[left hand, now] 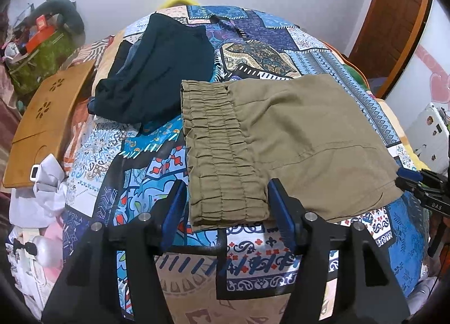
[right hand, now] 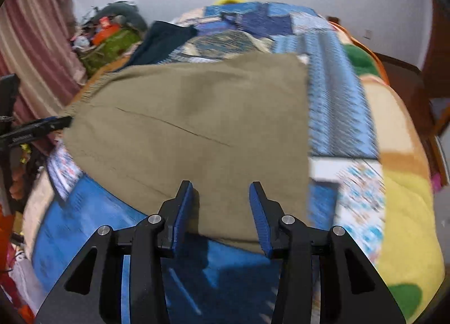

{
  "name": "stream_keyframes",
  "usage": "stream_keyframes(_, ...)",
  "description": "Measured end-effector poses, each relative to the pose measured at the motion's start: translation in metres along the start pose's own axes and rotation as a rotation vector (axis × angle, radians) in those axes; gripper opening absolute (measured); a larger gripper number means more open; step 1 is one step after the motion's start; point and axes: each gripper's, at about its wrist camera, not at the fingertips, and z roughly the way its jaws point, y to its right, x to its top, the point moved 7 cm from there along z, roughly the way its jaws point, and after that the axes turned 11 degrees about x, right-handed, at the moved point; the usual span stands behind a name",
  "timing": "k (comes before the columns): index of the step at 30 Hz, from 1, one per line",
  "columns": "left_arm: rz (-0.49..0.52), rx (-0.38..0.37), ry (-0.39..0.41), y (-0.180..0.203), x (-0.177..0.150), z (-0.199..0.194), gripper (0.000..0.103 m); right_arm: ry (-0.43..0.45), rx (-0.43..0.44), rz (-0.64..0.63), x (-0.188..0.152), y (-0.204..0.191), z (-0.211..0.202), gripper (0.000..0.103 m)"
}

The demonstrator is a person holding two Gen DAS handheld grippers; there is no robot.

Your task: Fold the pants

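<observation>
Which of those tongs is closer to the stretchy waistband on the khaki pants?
Left. The left tongs are open with the waistband corner between their fingers. The right tongs are open at the opposite end of the pants, away from the waistband.

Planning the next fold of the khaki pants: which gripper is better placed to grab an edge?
Left. The left gripper is open, straddling the elastic waistband corner of the khaki pants. The right gripper, also open, faces plain cloth mid-edge.

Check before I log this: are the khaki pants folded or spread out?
Folded: the khaki pants lie as one compact rectangle, no legs trailing.
</observation>
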Motion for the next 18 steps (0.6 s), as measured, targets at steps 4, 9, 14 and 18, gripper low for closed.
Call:
stream_keyframes(4, -0.003, -0.001, -0.004, -0.001, -0.001, 0.000, 0.064, 0.006, -0.016, -0.007, -0.010, 0.002, -0.011, 0.039)
stream_keyframes(9, 0.023, 0.027, 0.008, 0.000, 0.000, -0.003, 0.067, -0.012, -0.097, -0.015, -0.014, 0.015, -0.019, 0.039)
stream_keyframes(14, 0.018, 0.031, -0.001, -0.004, 0.006, -0.011, 0.069, -0.011, -0.093, 0.019, -0.013, 0.025, -0.032, 0.041)
stream_keyframes(18, 0.001, 0.062, 0.020, -0.016, 0.022, -0.020, 0.070, 0.035, -0.102, 0.006, 0.004, 0.026, -0.045, 0.042)
